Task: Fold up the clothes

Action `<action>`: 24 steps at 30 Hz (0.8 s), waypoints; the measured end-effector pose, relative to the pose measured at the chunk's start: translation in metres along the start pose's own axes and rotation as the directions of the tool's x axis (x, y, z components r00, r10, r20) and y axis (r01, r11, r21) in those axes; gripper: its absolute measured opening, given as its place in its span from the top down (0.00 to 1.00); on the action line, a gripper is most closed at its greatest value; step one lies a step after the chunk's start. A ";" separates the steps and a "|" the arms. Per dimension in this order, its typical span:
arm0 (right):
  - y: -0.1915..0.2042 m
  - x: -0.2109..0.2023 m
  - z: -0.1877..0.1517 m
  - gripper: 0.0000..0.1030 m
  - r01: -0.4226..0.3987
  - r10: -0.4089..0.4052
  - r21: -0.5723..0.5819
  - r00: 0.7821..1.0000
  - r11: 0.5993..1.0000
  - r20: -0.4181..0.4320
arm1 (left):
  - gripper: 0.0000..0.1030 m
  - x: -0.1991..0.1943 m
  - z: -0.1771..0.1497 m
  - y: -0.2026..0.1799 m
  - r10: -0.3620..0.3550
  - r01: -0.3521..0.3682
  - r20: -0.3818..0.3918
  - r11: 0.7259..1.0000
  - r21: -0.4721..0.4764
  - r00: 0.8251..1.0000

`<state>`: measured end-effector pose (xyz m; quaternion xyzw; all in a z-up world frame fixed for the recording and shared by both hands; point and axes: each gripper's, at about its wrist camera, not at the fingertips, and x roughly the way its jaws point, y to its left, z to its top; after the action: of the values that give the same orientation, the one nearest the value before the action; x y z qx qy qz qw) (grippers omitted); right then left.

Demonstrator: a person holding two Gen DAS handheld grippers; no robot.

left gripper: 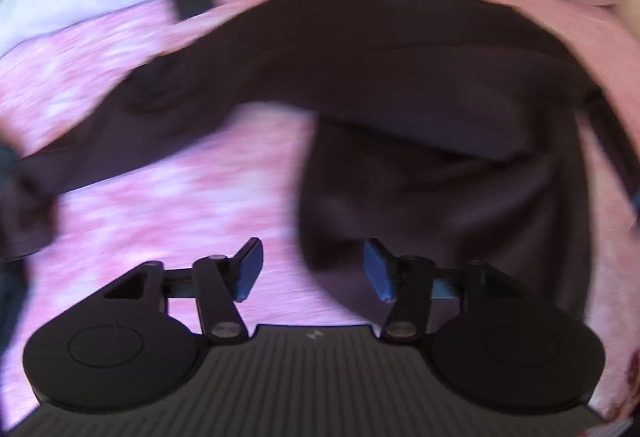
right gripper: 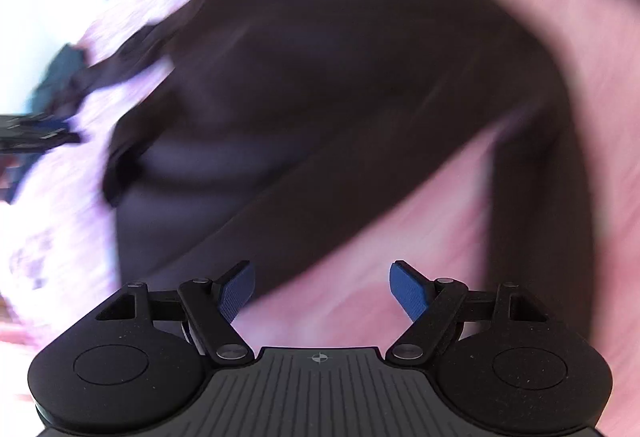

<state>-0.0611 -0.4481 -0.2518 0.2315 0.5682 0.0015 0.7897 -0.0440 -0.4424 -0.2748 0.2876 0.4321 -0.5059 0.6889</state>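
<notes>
Both hand-held grippers, left [left gripper: 313, 269] and right [right gripper: 322, 291], hang spread and empty over the dark garment [left gripper: 420, 85], barely folded on the pink bed [left gripper: 180, 197].

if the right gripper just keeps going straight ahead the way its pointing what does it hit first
Most likely the pink bed cover, which fills the gap between the open right gripper fingers. Just beyond lies the dark garment, its sleeve running diagonally across. The blur makes depth unclear.
</notes>
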 end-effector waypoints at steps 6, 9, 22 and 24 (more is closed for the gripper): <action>0.024 0.046 -0.044 0.24 -0.090 0.088 0.242 0.996 0.966 0.021 | 0.81 0.042 -0.002 -0.035 0.044 -0.040 -0.032 0.992 0.124 0.999; 0.034 0.050 -0.053 0.24 -0.110 0.092 0.288 0.993 0.951 0.078 | 0.93 0.028 -0.007 -0.015 0.124 -0.123 -0.003 0.988 0.089 0.992; 0.047 0.071 -0.077 0.96 -0.229 0.177 0.461 0.972 0.857 0.154 | 0.94 -0.045 -0.057 0.041 0.127 -0.125 0.054 0.991 -0.039 0.990; 0.040 0.057 -0.076 0.96 -0.213 0.165 0.432 0.975 0.876 0.147 | 0.94 -0.056 -0.060 0.032 0.128 -0.130 0.062 0.991 0.036 0.990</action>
<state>-0.0985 -0.3696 -0.3069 0.4603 0.4856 -0.0635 0.7404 -0.0383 -0.3571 -0.2544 0.3134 0.3818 -0.4772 0.7269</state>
